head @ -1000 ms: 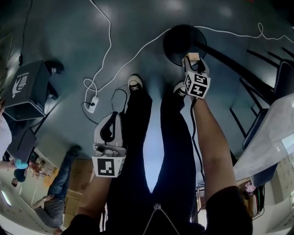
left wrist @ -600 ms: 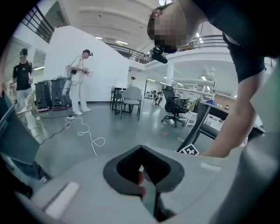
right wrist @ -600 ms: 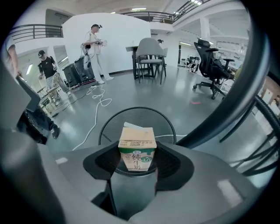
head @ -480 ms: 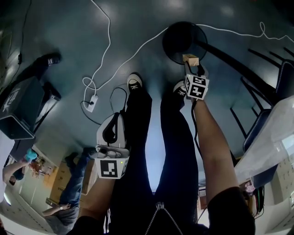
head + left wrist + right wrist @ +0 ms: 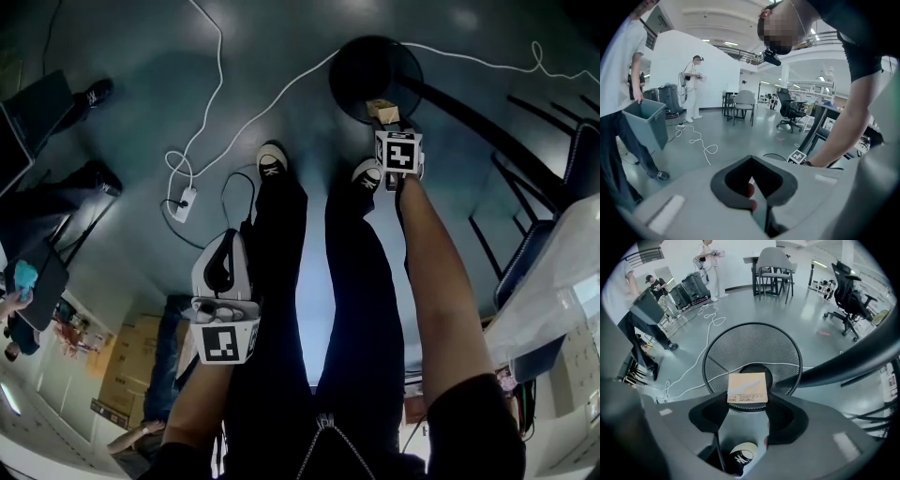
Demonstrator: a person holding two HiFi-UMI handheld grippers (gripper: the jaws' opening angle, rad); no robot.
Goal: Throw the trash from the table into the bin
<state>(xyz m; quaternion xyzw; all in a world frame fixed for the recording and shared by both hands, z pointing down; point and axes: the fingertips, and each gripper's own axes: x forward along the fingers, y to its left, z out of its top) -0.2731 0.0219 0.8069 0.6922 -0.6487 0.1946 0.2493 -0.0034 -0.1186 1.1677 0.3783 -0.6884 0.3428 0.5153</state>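
Where cable (image 5: pixel 222 66) crosses floor (image 5: pixel 141 122) (card (image 5: pixel 747 387) above), bin (image 5: pixel 717 362) stands.

Card (image 5: pixel 747 386) label txt too small to read (part of bin (image 5: pixel 752 345) behind it).

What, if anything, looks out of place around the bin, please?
A loose white cable appears to cross the black mesh bin, just where the right tongs hold a tan cardboard piece above it. Whether it lies over the rim or beneath the bin is unclear.
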